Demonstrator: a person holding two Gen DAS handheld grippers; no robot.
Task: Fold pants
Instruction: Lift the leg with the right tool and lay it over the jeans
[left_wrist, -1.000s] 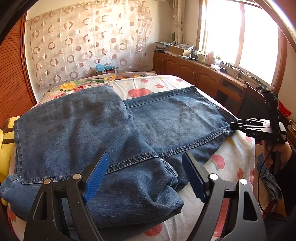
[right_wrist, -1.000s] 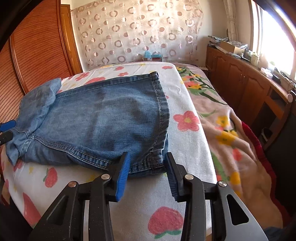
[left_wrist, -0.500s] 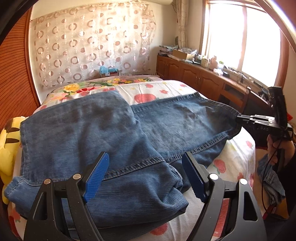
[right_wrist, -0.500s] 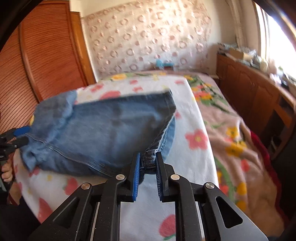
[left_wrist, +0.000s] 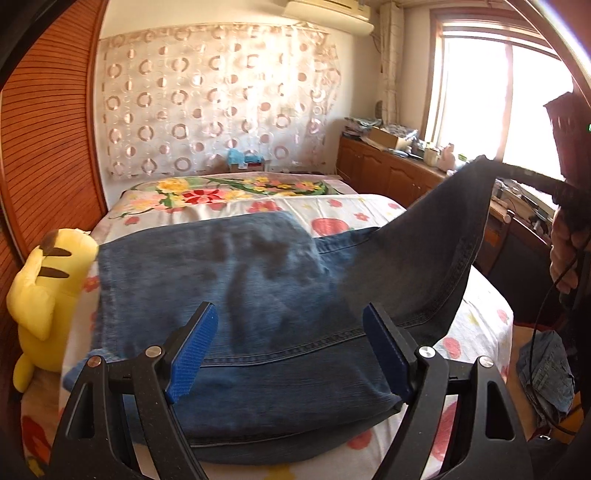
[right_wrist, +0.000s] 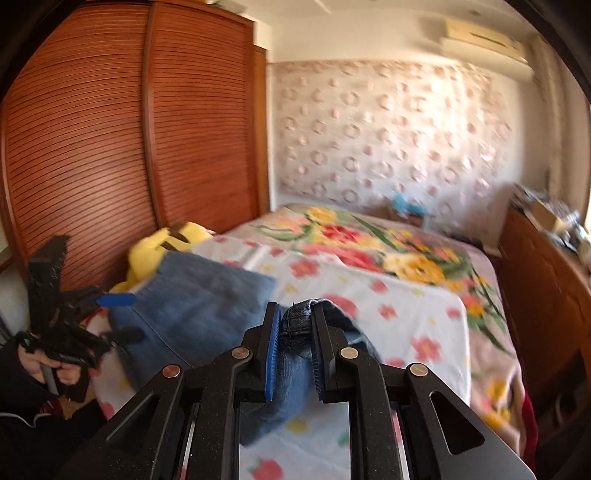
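You have a bed (left_wrist: 373, 210) with a white flower-print sheet ahead of both jaw pairs. Denim pants (left_wrist: 236, 280) lie on it, partly between your left jaws. A yellow plush toy (left_wrist: 40, 291) sits at the bed's edge, left of those jaws.

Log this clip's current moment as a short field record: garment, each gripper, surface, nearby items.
garment: blue jeans, partly folded, one end lifted off the bed
right gripper: shut on the jeans' hem, raised above the bed
left gripper: open, over the near folded part, gripping nothing
surface: bed with floral sheet
nearby: yellow plush toy beside the jeans, by the wooden wardrobe
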